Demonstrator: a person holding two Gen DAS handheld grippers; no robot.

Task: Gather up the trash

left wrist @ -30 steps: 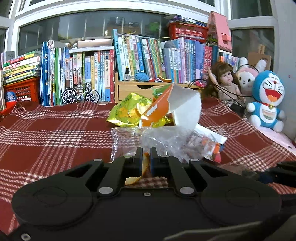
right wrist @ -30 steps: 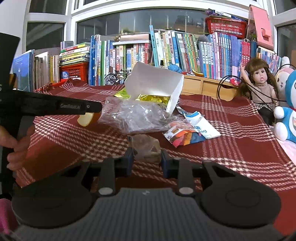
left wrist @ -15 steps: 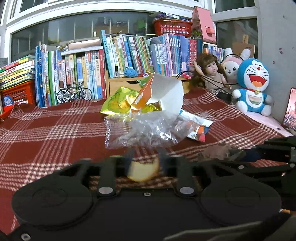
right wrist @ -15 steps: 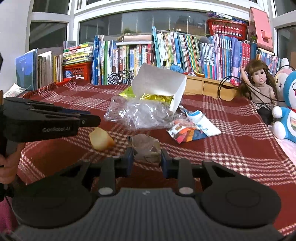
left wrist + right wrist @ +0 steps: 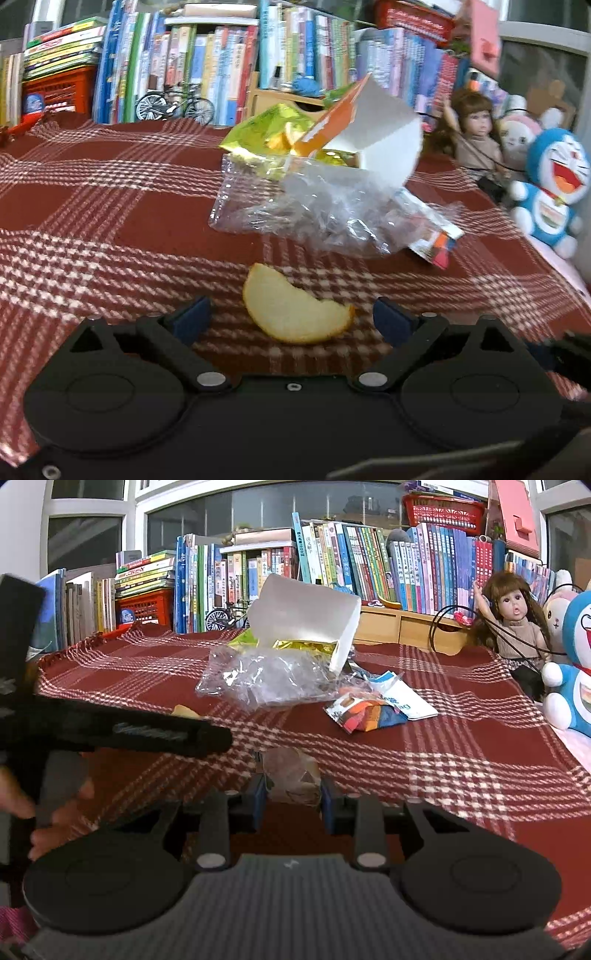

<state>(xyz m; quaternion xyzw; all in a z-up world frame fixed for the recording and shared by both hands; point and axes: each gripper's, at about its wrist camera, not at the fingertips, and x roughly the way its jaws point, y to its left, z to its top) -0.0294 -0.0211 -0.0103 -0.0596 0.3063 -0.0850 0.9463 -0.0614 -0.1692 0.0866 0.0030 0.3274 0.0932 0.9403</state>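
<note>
A piece of orange peel (image 5: 291,314) lies on the red plaid cloth between the wide-apart fingers of my left gripper (image 5: 291,321), which is open. In the right wrist view that peel (image 5: 183,711) shows just behind the left gripper's finger (image 5: 155,734). My right gripper (image 5: 291,799) is shut on a crumpled brownish wrapper (image 5: 291,775). Farther back lie a clear plastic bag (image 5: 310,206), a white and orange carton (image 5: 373,144), a yellow-green snack bag (image 5: 266,136) and a colourful small wrapper (image 5: 369,710).
Books (image 5: 332,561) line the back edge, with a toy bicycle (image 5: 173,103) and a wooden drawer unit (image 5: 406,627). A doll (image 5: 513,624) and a blue plush toy (image 5: 572,672) sit at the right. A hand (image 5: 48,805) holds the left tool.
My left gripper has opened and let go of the orange peel, which dropped onto the cloth. The right gripper keeps its hold on the brownish wrapper.
</note>
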